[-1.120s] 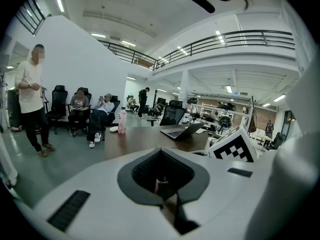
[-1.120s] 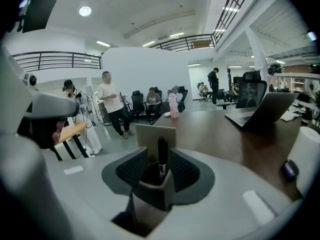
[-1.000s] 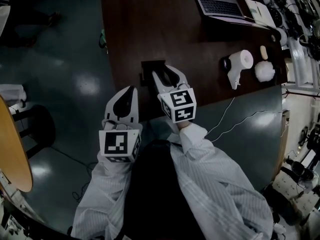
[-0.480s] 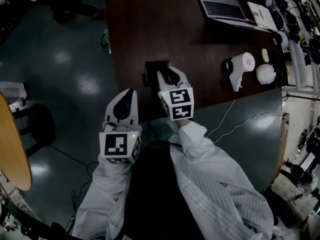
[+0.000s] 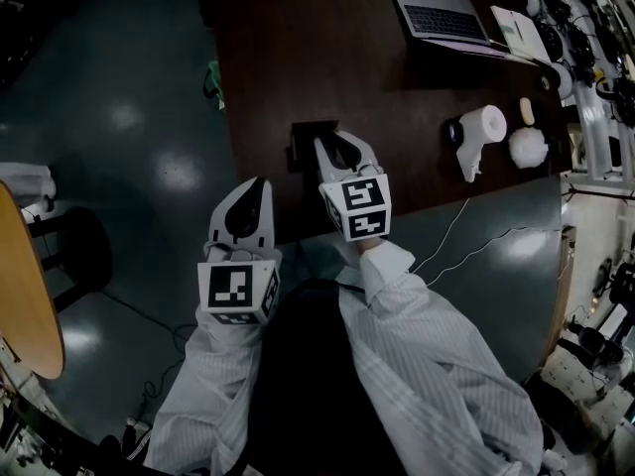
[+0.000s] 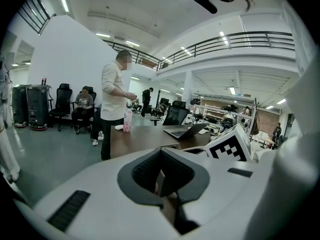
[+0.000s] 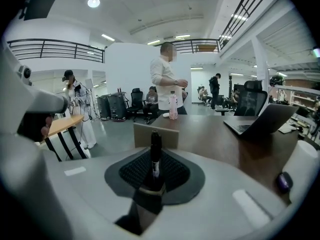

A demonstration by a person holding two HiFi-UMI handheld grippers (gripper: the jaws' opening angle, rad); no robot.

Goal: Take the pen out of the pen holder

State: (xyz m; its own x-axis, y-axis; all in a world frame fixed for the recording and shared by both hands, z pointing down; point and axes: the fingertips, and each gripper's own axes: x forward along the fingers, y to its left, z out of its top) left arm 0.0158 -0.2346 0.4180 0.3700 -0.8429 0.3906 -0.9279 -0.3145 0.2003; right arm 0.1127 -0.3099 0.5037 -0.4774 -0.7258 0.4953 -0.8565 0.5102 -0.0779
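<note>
The right gripper [image 5: 337,147] has just been closing its jaws, and they now press the black pen [image 7: 155,151] from both sides. The pen stands upright at the pen holder [image 5: 306,135], near the front edge of the dark table [image 5: 327,58]. The left gripper [image 5: 248,188] hangs beside the table, its jaws together and empty

One pen [image 7: 155,151], one pen holder [image 5: 305,143]

Head view dim, underexposed: table [image 5: 298,67] near black, soft glare spots on floor [image 5: 119,216] at left. Gripper views brighter, lit by ceiling lights [image 7: 93,2]; heavy fisheye bending, black corners. Near jaws slightly soft, pen [image 7: 155,151] dark.
</note>
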